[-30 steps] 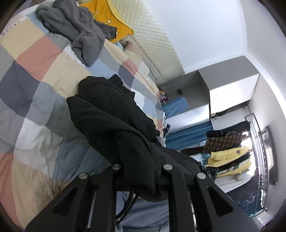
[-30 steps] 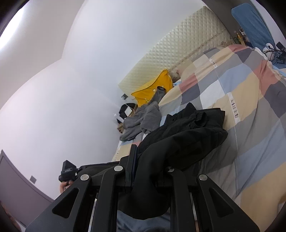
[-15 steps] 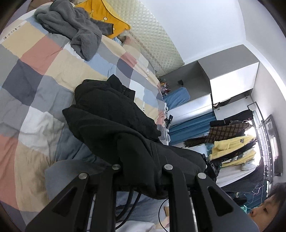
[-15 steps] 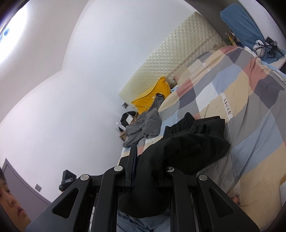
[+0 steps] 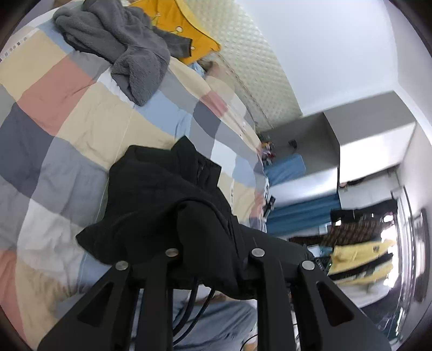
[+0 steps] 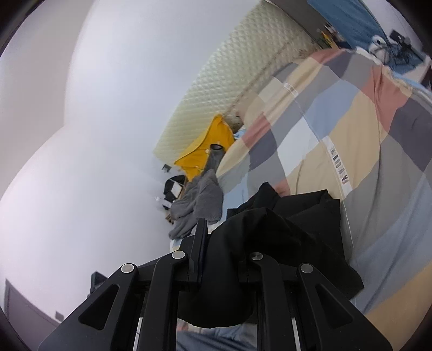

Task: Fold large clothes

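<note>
A black jacket [image 5: 162,194] lies bunched on the checked quilt [image 5: 67,113], and its near end is lifted to both grippers. My left gripper [image 5: 213,251] has a thick fold of the jacket between its fingers, and its jaws are opening slightly while the cloth still drapes over them. In the right wrist view the same black jacket [image 6: 283,229] hangs over my right gripper [image 6: 221,259], which is shut on another fold. The cloth hides the fingertips of both grippers.
A grey fleece garment [image 5: 129,48] and a yellow one [image 5: 183,24] lie near the quilted headboard [image 5: 243,54]. Clothes hang on a rack [image 5: 361,256] beyond the bed. The person's jeans [image 5: 216,318] show below the left gripper.
Both grippers have shifted across the bed with the black jacket still in them. The jacket's far part now lies more bunched and closer to the grippers.
</note>
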`<control>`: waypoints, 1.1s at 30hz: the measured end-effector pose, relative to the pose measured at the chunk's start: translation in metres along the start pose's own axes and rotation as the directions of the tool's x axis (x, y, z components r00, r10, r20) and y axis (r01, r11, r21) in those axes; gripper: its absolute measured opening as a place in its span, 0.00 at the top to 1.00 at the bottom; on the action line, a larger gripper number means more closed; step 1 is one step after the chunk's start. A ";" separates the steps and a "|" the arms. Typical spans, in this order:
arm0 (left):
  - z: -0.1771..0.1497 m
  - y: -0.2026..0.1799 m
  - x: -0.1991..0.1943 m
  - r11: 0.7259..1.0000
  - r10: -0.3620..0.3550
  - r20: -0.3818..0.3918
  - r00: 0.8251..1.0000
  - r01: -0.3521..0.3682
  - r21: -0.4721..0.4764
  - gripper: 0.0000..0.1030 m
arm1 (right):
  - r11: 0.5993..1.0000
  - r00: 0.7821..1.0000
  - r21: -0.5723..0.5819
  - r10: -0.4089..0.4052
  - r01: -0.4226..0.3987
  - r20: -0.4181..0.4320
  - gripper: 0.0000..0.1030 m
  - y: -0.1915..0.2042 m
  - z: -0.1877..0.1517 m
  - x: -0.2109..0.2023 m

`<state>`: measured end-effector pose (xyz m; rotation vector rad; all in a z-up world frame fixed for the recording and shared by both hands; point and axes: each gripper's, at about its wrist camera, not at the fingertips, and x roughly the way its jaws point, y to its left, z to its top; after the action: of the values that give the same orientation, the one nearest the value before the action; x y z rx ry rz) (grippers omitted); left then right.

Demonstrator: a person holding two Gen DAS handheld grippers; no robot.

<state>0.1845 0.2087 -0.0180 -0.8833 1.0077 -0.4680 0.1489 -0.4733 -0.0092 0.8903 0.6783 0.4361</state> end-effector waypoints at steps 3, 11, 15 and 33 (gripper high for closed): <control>0.017 0.002 0.012 0.996 0.008 0.024 1.000 -0.006 -0.086 0.81 | 0.999 1.000 0.031 -0.025 0.025 -0.012 0.88 -0.006 0.016 0.020; 0.062 0.002 0.057 0.976 0.096 0.085 0.992 -0.077 -0.205 0.80 | 0.983 0.989 0.113 -0.143 0.147 -0.045 0.88 -0.034 0.057 0.086; 0.084 0.014 0.091 0.953 0.195 0.075 0.978 -0.171 -0.249 0.80 | 0.961 0.970 0.144 -0.225 0.236 -0.090 0.88 -0.059 0.067 0.125; 0.117 0.077 0.227 0.914 0.381 -0.026 0.924 -0.380 -0.142 0.77 | 0.916 0.913 0.163 -0.320 0.366 -0.253 0.89 -0.172 0.055 0.233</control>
<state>0.3924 0.1429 -0.1718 -0.7888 1.1911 -0.0627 0.3661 -0.4602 -0.2089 0.9014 1.0827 0.1474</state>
